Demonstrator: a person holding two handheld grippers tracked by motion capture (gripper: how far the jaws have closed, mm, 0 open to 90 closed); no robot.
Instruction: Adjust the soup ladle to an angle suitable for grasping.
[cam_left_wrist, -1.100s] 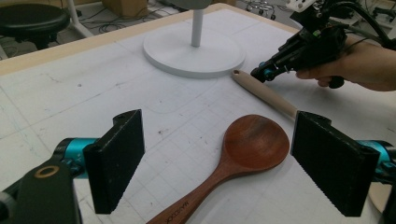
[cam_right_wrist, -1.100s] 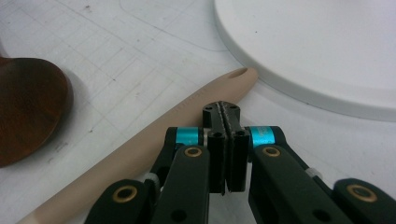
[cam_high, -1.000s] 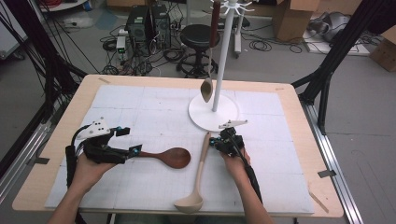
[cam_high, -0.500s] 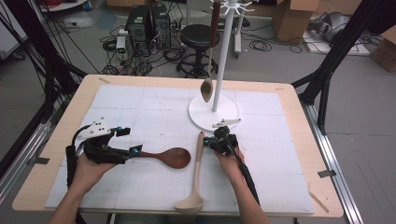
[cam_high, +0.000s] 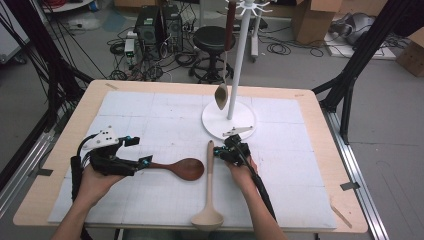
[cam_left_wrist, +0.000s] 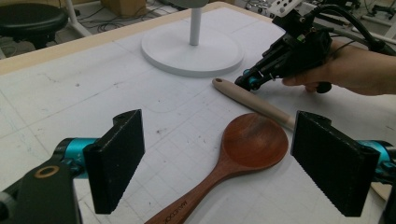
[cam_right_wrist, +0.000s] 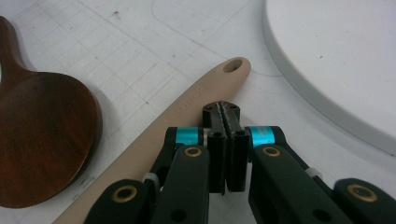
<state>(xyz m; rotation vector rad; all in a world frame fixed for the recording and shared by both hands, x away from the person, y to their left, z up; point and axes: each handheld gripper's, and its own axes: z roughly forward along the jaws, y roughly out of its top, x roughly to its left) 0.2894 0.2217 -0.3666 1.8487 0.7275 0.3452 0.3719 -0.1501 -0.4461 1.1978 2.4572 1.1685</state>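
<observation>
A dark wooden spoon (cam_high: 185, 168) lies on the white mat, its handle running between the wide-apart jaws of my left gripper (cam_high: 145, 161). In the left gripper view the pads (cam_left_wrist: 116, 163) stand clear of the spoon (cam_left_wrist: 254, 142) on both sides. A beige ladle (cam_high: 210, 170) lies beside it, bowl toward the front edge. My right gripper (cam_high: 218, 154) is shut, with nothing between its jaws. Its tip (cam_right_wrist: 222, 109) sits at the right side of the ladle's handle (cam_right_wrist: 187, 109), near the hanging hole.
A white rack stands at the back of the mat on a round base (cam_high: 215, 122), with a spoon (cam_high: 221, 96) hanging from its top. The base edge (cam_right_wrist: 327, 93) lies close to the right gripper. Table edges frame the mat.
The right gripper has slid a little left against the ladle's handle. The handle end swung left, so the ladle lies straighter. The left gripper and the wooden spoon have not moved.
</observation>
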